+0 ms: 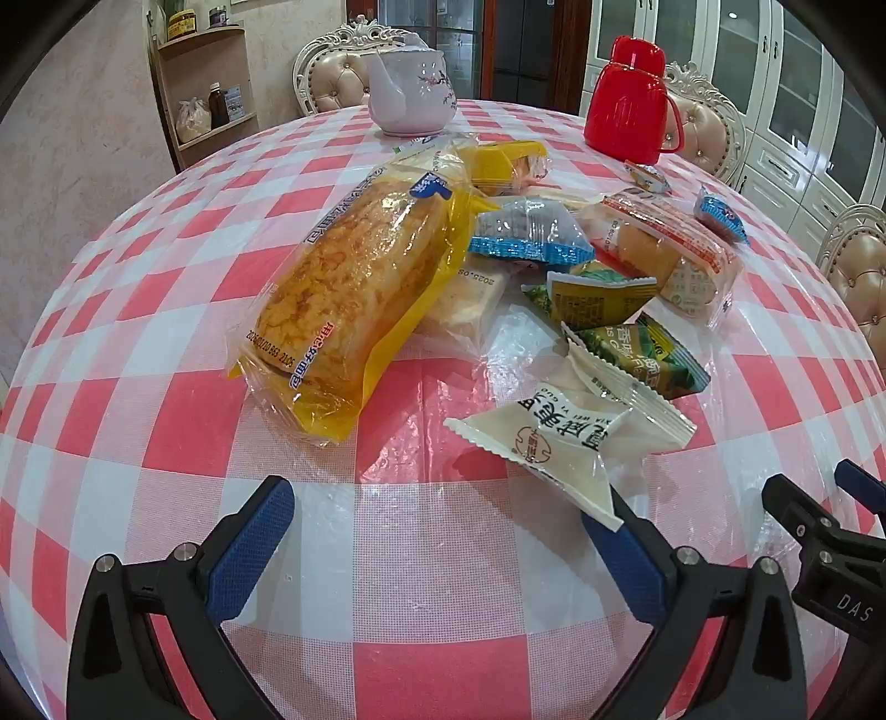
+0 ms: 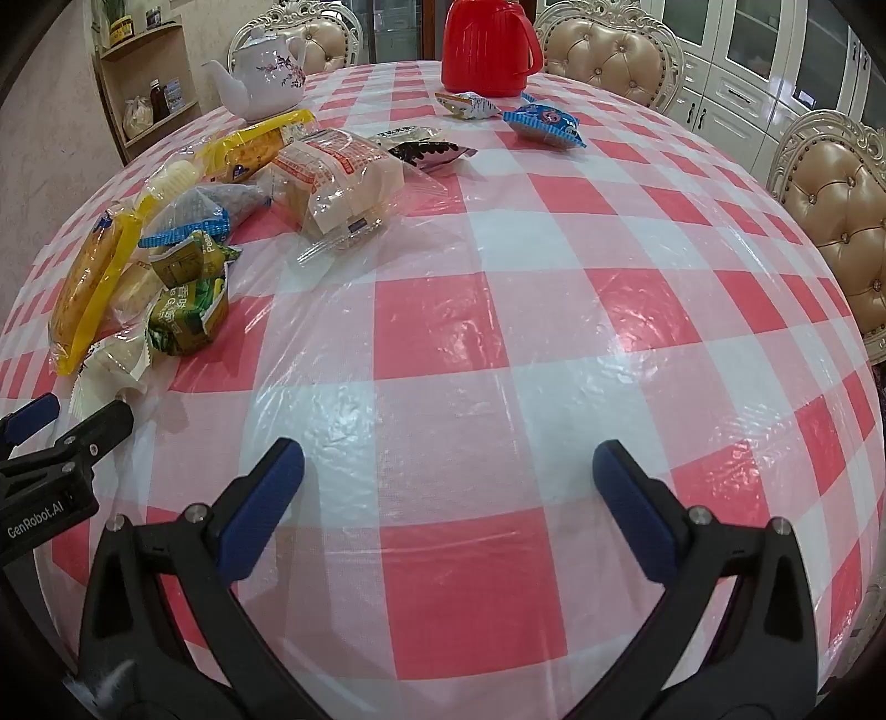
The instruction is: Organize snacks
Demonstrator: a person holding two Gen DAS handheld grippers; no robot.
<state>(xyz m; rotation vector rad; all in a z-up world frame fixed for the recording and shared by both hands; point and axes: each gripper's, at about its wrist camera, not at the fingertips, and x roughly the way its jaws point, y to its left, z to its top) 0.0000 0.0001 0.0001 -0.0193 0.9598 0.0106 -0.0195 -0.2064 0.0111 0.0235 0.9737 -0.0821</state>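
**A:** Two grippers, both spread wide, nothing between the fingers. Left gripper point(image 1: 443, 531) hangs over bare checked cloth; right gripper point(image 2: 448, 482) likewise, off to the side of the pile.

**B:** Any contact?

**A:** Corner of the white sachet point(image 1: 576, 437) overlaps the tip of the left gripper's right finger point(image 1: 626, 559) in the left wrist view. Can't tell if it touches. Sachet has serrated ends, dark printed characters, one clear panel.

**B:** Where are the snacks?

**A:** Heaped on the red-and-white tablecloth point(image 2: 443, 327), under a clear plastic sheet. Just past the sachet: two green foil packs point(image 1: 637, 354), one lying partly on the other. Left of them, the big one: a golden bread loaf point(image 1: 354, 293) in a clear bag with yellow edges, lying at a slant.

**B:** Behind that?

**A:** Blue-trimmed clear packet point(image 1: 529, 232) with dark contents, wedged against the loaf. Beside it, a bun in a clear wrapper with orange print point(image 1: 664, 249). Yellow packet point(image 1: 506, 163) at the far end of the heap.

**B:** Strays?

**A:** Two, well apart from the pile, near the red thermos point(image 2: 487, 47): a small blue pack point(image 2: 545, 124) and a small orange-and-white one point(image 2: 468, 104). Black-printed pack point(image 2: 426, 150) sits at the pile's far edge.

**B:** Rest of the table?

**A:** White floral teapot point(image 1: 410, 91) at the far side. Tufted chairs point(image 2: 836, 216) around it.
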